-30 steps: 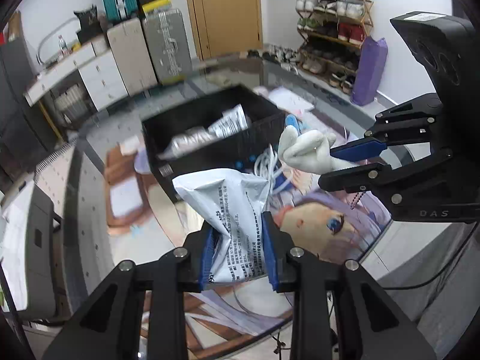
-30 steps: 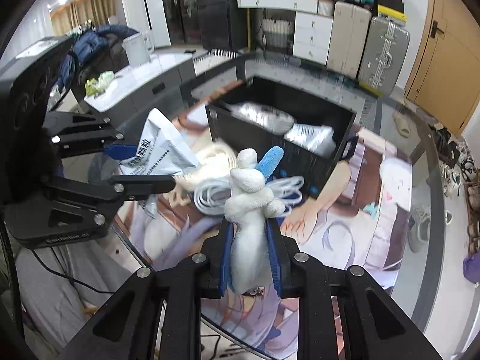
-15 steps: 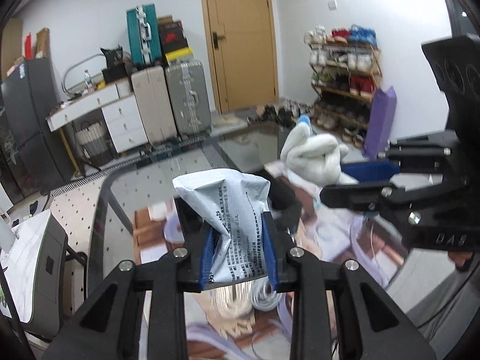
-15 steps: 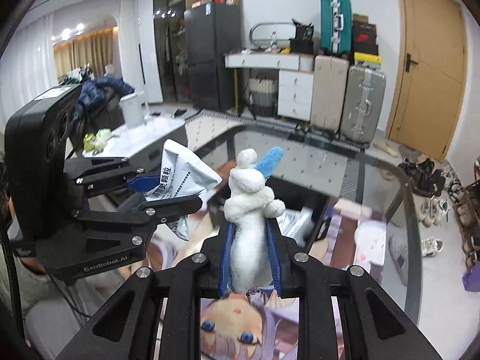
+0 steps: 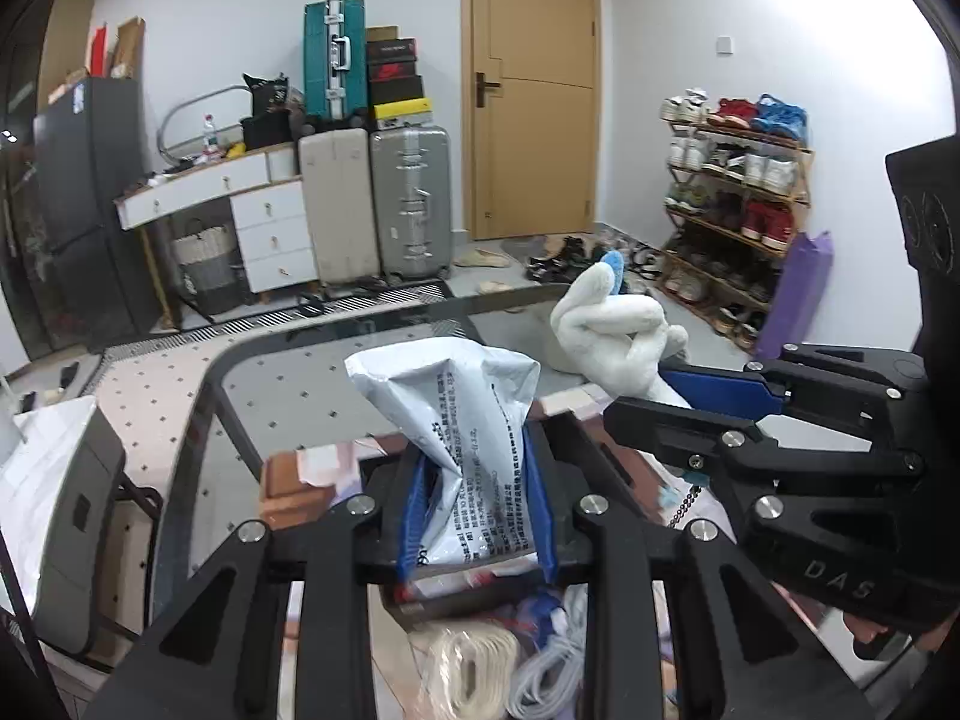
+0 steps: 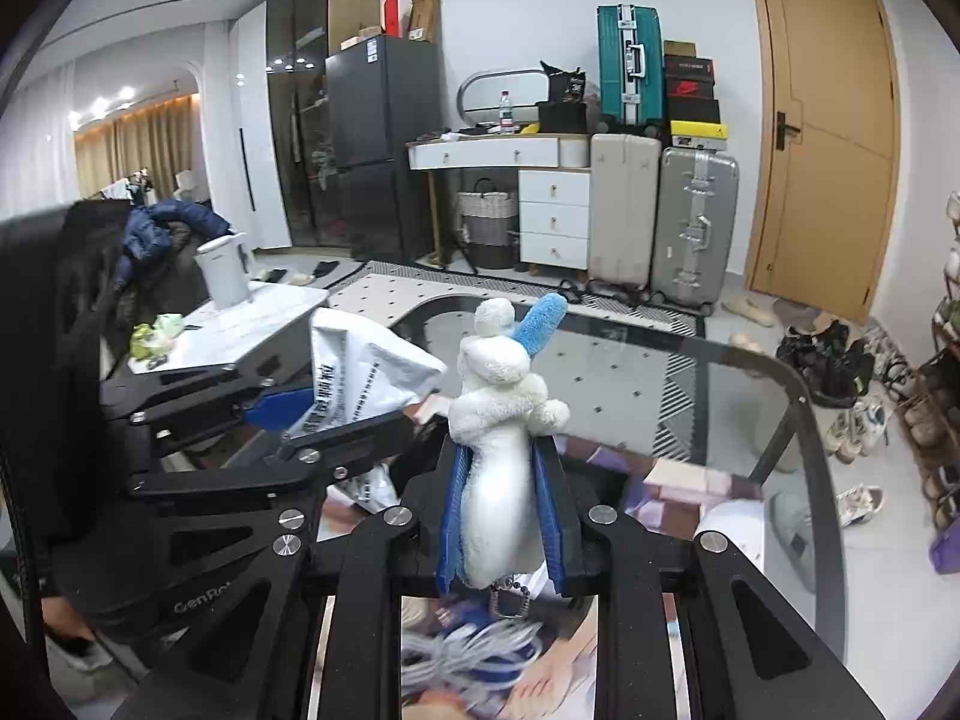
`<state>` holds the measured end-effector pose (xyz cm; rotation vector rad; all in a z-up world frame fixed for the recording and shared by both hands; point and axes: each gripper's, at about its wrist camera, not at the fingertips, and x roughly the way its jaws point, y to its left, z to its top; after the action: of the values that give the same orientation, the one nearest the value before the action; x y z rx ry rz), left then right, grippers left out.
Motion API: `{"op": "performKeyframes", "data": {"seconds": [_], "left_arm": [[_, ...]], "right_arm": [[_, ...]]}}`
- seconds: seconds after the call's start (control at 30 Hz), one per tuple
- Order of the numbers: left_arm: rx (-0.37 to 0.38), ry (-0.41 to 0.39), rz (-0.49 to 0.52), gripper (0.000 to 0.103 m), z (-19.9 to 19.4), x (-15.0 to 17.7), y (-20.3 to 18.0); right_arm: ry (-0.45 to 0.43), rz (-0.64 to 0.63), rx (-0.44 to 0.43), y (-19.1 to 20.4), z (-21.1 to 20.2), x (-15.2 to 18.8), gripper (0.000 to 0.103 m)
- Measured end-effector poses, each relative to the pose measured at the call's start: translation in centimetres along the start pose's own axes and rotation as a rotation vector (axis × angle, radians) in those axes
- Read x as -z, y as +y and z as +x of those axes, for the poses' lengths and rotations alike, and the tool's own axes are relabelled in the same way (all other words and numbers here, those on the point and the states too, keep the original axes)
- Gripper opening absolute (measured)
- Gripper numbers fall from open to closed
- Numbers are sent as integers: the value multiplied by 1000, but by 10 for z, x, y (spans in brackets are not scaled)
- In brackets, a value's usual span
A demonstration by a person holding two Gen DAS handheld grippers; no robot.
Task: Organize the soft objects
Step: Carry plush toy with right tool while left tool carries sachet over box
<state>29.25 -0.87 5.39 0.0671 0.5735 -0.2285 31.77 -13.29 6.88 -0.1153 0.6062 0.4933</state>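
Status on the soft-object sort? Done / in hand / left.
Done: nothing visibly stowed in these views. In hand: left hand-held gripper clamps the white pouch; right hand-held gripper clamps the plush toy. Left: placing both, plus coiled cables on the table.

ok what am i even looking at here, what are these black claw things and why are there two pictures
These are two hand-held grippers, not a robot: a person carries one in each hand, and each has a wide-angle camera looking out along its two fingers. So each picture is one gripper's own view, with the other gripper showing at the side.

In the left view, the left gripper is shut on a crinkled white plastic packet with printed text. In the right view, the right gripper is shut on a white plush toy with a blue part on top. Both are held up above a glass table, which carries a printed anime mat and coiled white cables. Behind is a room with suitcases, a door and a shoe rack.
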Motion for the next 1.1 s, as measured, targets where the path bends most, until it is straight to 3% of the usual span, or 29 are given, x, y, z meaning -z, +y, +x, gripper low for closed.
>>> {"op": "performKeyframes", "data": {"seconds": [0.4,0.6,0.77,1.1], "left_arm": [[-55,76,-80,28,59,8,16],[-43,178,-85,28,83,21,15],[-47,257,-75,29,96,32,10],[-12,289,-111,31,97,33,11]], "right_arm": [[98,111,9,-26,73,6,22],[204,179,-19,-46,109,26,22],[265,219,-46,-55,121,39,22],[301,224,-63,-53,127,48,22]]}}
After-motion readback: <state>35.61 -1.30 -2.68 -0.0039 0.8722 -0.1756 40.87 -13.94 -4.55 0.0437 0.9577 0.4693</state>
